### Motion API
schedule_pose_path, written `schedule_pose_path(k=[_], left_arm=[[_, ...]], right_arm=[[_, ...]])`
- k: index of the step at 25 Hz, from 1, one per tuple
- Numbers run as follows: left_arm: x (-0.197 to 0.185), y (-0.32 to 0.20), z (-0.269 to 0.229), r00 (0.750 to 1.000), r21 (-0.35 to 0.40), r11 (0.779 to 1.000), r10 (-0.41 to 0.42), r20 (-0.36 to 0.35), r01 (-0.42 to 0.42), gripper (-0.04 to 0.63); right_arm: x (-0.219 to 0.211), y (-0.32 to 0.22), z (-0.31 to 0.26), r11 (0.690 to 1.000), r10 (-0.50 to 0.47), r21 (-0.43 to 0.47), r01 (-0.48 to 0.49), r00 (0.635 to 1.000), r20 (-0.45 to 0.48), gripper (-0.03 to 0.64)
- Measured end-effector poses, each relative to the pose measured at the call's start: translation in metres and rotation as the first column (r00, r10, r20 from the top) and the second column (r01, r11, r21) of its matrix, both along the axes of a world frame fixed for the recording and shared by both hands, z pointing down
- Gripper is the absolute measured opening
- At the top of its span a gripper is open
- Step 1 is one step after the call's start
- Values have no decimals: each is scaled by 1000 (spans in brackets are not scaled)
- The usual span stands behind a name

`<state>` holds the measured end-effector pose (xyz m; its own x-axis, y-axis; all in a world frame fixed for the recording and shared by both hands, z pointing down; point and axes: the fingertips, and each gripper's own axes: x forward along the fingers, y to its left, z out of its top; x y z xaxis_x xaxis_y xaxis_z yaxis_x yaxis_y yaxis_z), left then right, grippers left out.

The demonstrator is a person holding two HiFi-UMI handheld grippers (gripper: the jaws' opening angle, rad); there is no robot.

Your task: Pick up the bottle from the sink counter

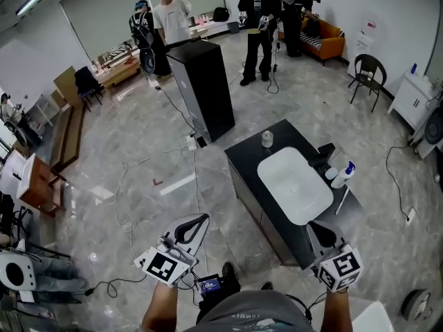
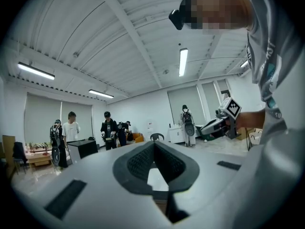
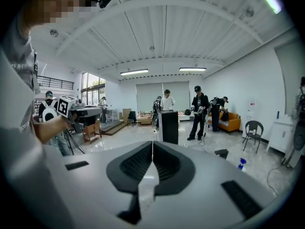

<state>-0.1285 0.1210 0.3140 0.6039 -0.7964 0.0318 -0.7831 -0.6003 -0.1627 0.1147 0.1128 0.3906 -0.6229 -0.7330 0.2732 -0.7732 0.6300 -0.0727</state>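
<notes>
Left hand-held gripper (image 1: 197, 223) and right hand-held gripper (image 1: 320, 232): both clenched, empty. Bottle (image 1: 344, 173) upright on bench (image 1: 243, 159), 3 o'clock of sink (image 1: 304, 200).

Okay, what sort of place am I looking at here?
Probably a big lab or test hall, not a home: a freestanding sink counter sits on the open floor, cables trail across it, and people stand about with gear.
</notes>
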Motion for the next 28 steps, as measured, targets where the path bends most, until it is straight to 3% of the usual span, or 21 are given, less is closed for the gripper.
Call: schedule_pose_path(k=[3,6,10,13,17,28], left_arm=[[-12,-25,1,999,2,999,34,-3,-34,3],[-29,-46,12,996,-4,997,72,47,-72,3],[-45,-69,7,994,-2,994,105,-20,-105,3],[-64,-82,15,992,-7,992,128,19,-128,3],[-74,-91,8,987,5,988,153,-40,-153,3],[-96,-102,39,988,-47,987,154,5,-154,3]], right_arm=[[-9,-16,-4,999,39,7,-38,999,-14,5],[-21,-30,-6,997,79,9,-79,997,-8,5],[-43,-44,-9,995,104,10,-104,994,-26,5],[-53,-53,-13,991,136,16,-135,990,-33,5],[-62,-62,-15,985,171,22,-170,984,-42,5],[-75,-74,-16,987,163,24,-162,984,-68,5]])
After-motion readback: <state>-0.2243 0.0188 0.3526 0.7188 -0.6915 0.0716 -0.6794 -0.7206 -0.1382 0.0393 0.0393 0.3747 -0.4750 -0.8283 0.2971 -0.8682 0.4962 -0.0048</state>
